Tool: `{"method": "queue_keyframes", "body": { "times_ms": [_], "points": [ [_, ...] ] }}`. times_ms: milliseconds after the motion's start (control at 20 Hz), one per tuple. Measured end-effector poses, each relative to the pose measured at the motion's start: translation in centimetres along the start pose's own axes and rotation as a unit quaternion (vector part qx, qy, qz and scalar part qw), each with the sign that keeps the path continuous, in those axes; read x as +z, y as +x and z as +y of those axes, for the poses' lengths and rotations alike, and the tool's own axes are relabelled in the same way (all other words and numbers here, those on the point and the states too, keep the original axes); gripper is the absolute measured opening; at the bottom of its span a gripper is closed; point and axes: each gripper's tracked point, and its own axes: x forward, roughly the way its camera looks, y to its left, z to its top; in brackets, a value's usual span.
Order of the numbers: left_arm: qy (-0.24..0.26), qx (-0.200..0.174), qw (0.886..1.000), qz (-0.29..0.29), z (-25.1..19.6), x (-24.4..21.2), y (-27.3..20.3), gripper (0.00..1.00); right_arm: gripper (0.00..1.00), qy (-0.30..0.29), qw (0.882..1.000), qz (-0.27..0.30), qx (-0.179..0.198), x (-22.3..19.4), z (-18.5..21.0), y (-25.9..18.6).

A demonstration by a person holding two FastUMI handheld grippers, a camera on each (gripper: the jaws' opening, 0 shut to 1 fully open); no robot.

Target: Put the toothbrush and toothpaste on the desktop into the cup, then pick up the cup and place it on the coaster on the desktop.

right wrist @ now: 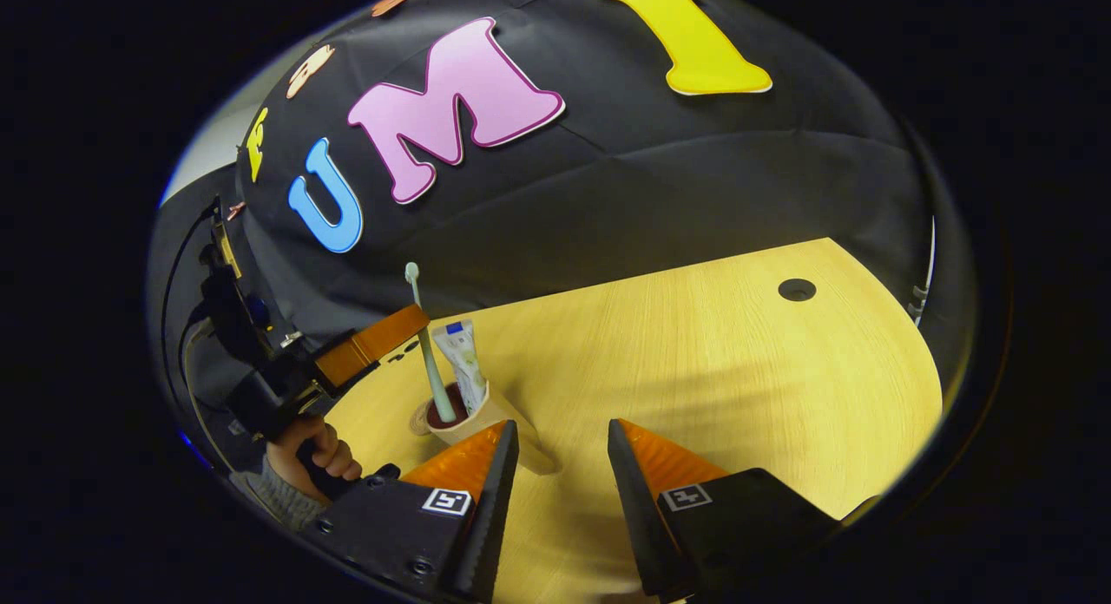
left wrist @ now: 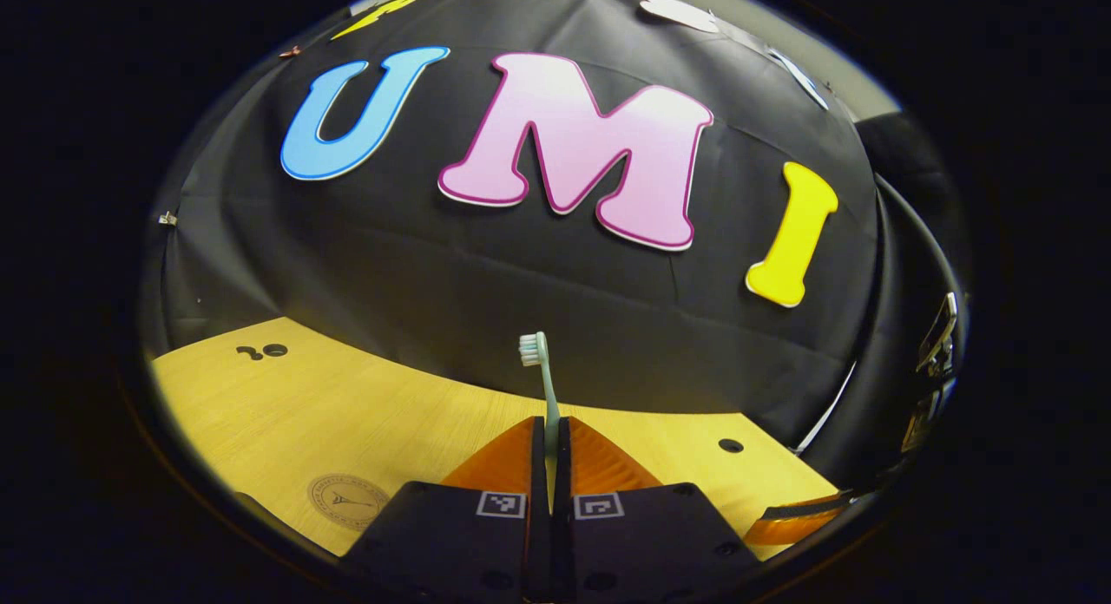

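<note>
A pale green toothbrush [left wrist: 547,387] stands upright between the fingers of my left gripper [left wrist: 550,426], which is shut on its handle. In the right gripper view the toothbrush [right wrist: 428,348] has its lower end inside the beige cup [right wrist: 486,417], held there by the left gripper [right wrist: 408,322]. A white toothpaste tube [right wrist: 462,357] also stands in the cup. My right gripper [right wrist: 562,456] is open just to the right of the cup, holding nothing. A round brown coaster [left wrist: 347,502] lies on the table at the lower left of the left gripper view.
The wooden table [right wrist: 712,370] has a small dark hole [right wrist: 796,289] near its far right and another hole [left wrist: 731,445]. A hand [right wrist: 317,452] holds the left gripper's handle. The black cloth wall stands right behind the table.
</note>
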Motion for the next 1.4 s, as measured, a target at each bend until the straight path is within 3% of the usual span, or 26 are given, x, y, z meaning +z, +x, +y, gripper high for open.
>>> {"method": "queue_keyframes", "body": {
  "times_ms": [300,350,400,650,850,950,1000,1100,1150,1200,1250,1300,1400],
  "points": [
    [0.061,0.005,0.998,0.025,-0.1,-3.2,0.3,0.06,0.69,-0.006,1.0,0.016,-0.004,-0.8,-0.6,0.1],
    [0.067,0.007,0.997,0.025,0.0,-3.7,0.2,0.06,0.59,-0.005,1.0,0.017,-0.003,-0.8,-0.6,0.2],
    [0.073,0.01,0.997,0.024,0.1,-4.0,0.1,0.06,0.69,-0.003,1.0,0.018,-0.003,-0.8,-0.7,0.1],
    [0.128,0.017,0.992,0.007,-0.2,-4.7,-0.2,0.09,0.69,0.003,0.999,0.035,0.004,-1.6,-0.9,0.4],
    [0.119,0.014,0.993,0.017,0.1,-5.2,-0.5,0.14,0.69,-0.008,0.998,0.07,0.006,-2.7,-1.3,0.6],
    [0.103,0.012,0.994,0.026,0.4,-5.5,-1.0,0.24,0.68,-0.038,0.995,0.088,-0.001,-2.9,-1.6,0.4],
    [0.097,0.011,0.995,0.031,0.5,-5.5,-1.3,0.24,0.68,-0.055,0.994,0.095,-0.003,-2.8,-1.5,0.4],
    [0.09,0.013,0.995,0.035,1.1,-5.2,-2.5,0.43,0.69,-0.099,0.989,0.107,0.002,-2.3,-0.9,0.2],
    [0.087,0.013,0.995,0.039,1.4,-5.3,-3.2,0.42,0.68,-0.12,0.986,0.113,0.01,-1.9,-0.3,0.2],
    [0.085,0.014,0.995,0.042,1.6,-5.2,-3.9,0.52,0.69,-0.137,0.983,0.121,0.018,-1.9,0.4,0.3],
    [0.084,0.016,0.995,0.045,2.0,-5.2,-4.7,0.54,0.59,-0.149,0.98,0.13,0.03,-1.8,1.2,0.6],
    [0.081,0.017,0.995,0.05,2.4,-5.2,-5.8,0.61,0.69,-0.153,0.978,0.137,0.039,-1.6,1.8,0.8],
    [0.075,0.016,0.995,0.061,2.8,-5.7,-7.9,0.7,0.72,-0.166,0.972,0.153,0.062,-1.5,3.1,1.1]
  ]
}}
